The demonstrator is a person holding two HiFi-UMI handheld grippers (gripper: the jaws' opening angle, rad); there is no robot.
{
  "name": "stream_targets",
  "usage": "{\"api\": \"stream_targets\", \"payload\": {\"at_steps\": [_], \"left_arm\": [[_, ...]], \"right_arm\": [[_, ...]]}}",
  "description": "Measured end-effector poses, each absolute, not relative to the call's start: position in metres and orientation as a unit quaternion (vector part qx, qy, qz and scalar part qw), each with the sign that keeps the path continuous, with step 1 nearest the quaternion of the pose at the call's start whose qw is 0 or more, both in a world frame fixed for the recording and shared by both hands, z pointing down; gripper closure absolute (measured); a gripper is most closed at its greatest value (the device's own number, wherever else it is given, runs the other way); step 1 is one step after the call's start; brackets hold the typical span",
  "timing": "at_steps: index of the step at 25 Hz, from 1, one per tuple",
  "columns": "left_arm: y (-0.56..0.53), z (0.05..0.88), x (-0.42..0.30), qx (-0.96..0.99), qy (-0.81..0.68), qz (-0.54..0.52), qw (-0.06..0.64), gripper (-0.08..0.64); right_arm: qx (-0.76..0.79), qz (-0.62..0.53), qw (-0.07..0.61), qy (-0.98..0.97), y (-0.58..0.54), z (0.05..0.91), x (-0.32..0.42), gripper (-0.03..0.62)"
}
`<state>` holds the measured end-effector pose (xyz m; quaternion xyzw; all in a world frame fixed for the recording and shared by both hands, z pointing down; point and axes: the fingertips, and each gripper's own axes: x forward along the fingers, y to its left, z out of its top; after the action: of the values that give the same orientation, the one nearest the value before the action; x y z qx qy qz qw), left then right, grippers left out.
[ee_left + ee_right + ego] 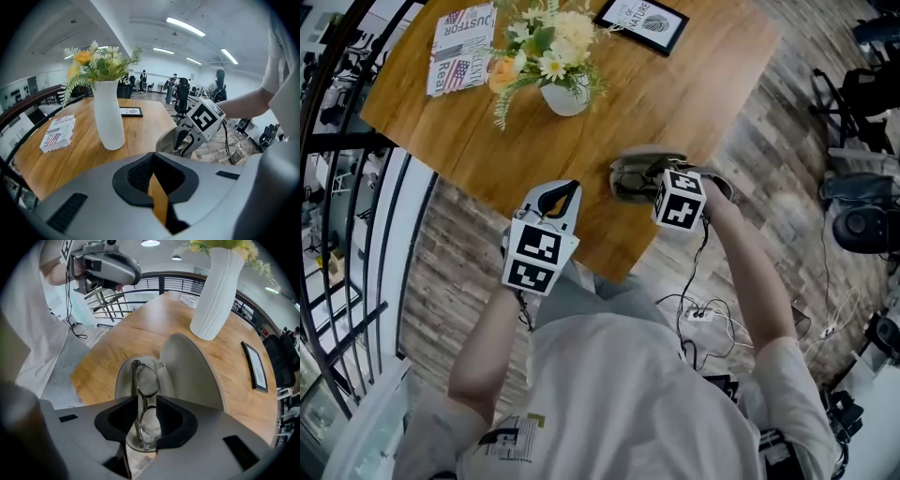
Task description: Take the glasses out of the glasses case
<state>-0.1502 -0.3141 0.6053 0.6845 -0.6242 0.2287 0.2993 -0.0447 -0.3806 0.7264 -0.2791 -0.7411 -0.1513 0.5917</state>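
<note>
Nearest, the right hand-held gripper [144, 400] straddles the folded glasses [146, 380], jaws spread and not visibly pinching. The glasses lie in the open glasses case [187, 376]. A skewed bite on the thin frame could let it slip. Beyond, the left hand-held gripper [151, 158] hangs pressed together and empty, so the unsteadied case, near the tabletop [140, 329] edge, might lift too.

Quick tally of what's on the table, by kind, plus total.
booklet: 1
vase of flowers: 1
framed picture: 1
glasses case: 1, open
glasses: 1, lying in the case
Total: 5
</note>
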Motion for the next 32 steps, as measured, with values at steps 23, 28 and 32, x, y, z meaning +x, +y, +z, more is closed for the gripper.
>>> {"api": "stream_targets", "payload": {"at_steps": [23,28,32], "left_arm": [[-0.295,0.499,-0.185,0.678,-0.677,0.151,0.243,0.543],[-0.290,0.413,-0.215,0.674,-0.708,0.132,0.164,0.543],[-0.282,0.346,-0.226,0.676,-0.722,0.109,0.103,0.543]], "right_arm": [[-0.028,-0.090,0.450,-0.888,-0.419,0.540,-0.081,0.538],[0.047,-0.088,0.342,-0.934,-0.428,0.432,-0.089,0.538],[0.092,-0.095,0.258,-0.957,-0.417,0.352,-0.090,0.538]]}}
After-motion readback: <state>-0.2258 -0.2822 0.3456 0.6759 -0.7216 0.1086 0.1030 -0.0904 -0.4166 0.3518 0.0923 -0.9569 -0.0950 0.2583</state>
